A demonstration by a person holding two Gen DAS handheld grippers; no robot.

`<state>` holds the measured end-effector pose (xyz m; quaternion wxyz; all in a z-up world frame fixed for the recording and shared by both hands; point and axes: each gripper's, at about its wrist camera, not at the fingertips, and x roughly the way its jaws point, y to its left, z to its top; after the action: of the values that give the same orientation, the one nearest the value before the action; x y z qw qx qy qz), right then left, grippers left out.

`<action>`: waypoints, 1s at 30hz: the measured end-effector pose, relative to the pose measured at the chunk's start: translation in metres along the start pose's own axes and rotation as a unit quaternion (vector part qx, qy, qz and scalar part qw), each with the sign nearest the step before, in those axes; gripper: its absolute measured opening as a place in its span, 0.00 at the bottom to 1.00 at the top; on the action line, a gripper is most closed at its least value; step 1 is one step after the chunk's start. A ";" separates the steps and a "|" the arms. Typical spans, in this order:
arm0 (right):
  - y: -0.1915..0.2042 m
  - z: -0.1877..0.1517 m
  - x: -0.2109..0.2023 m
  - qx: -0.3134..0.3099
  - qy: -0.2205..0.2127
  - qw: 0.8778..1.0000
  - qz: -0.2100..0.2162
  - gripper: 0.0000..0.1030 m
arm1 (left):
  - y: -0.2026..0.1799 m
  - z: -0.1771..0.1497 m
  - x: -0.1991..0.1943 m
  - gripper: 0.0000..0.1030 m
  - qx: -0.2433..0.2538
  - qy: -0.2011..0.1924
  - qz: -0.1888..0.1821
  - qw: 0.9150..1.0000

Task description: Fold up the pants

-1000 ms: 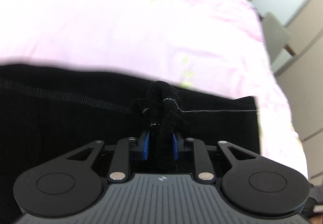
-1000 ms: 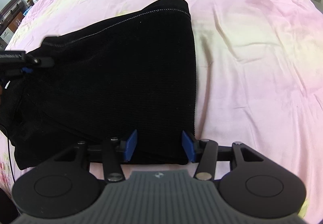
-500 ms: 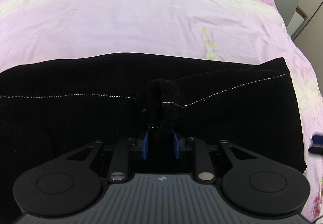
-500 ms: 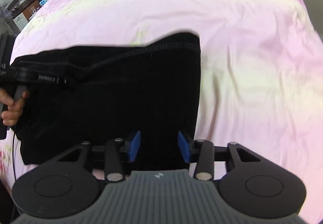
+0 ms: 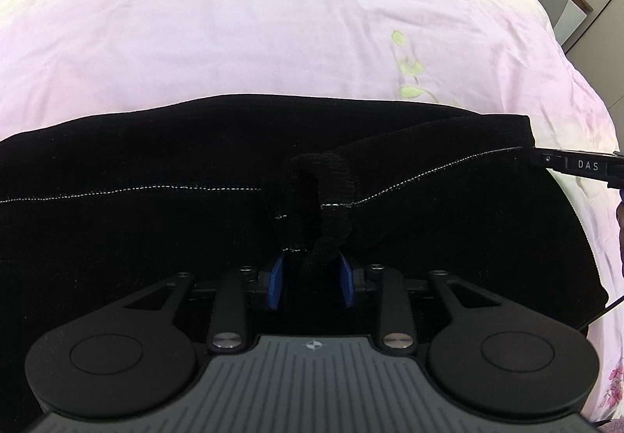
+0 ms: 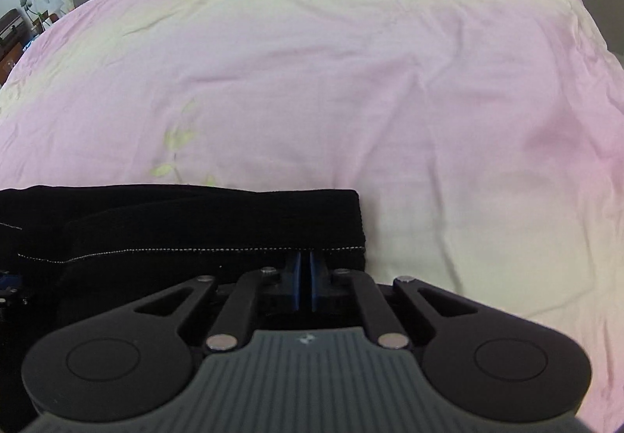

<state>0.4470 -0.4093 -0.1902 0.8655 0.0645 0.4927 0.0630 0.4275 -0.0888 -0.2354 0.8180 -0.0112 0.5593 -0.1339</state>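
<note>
**Kid:** On the pink bed (image 5: 273, 23), where are the pants?

**Me:** The black pants (image 5: 117, 238) lie flat on the bed, right in front of me. My left tongs (image 5: 311, 286) pinch a bunched-up bit of the edge with the white stitch line. My right tongs (image 6: 305, 286) are squeezed almost closed on the same edge near the corner.

**Kid:** What should you do now?

**Me:** I think I should lift both sides together, at the same height. Then the edge stays straight. I should carry it over slowly and lay it down lined up with the far edge.

**Kid:** And the bunched bit?

**Me:** It may leave a lump, so I would smooth it out.
</note>
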 end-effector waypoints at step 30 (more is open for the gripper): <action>0.014 -0.096 -0.125 -0.035 0.011 0.999 0.015 0.00 | -0.005 -0.023 -0.079 0.42 -0.004 -0.048 -0.020 0.999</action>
<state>0.3004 -0.4123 -0.1302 0.8609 0.0410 0.4982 0.0943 0.3789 -0.0720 -0.1711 0.8409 -0.0326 0.5196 -0.1475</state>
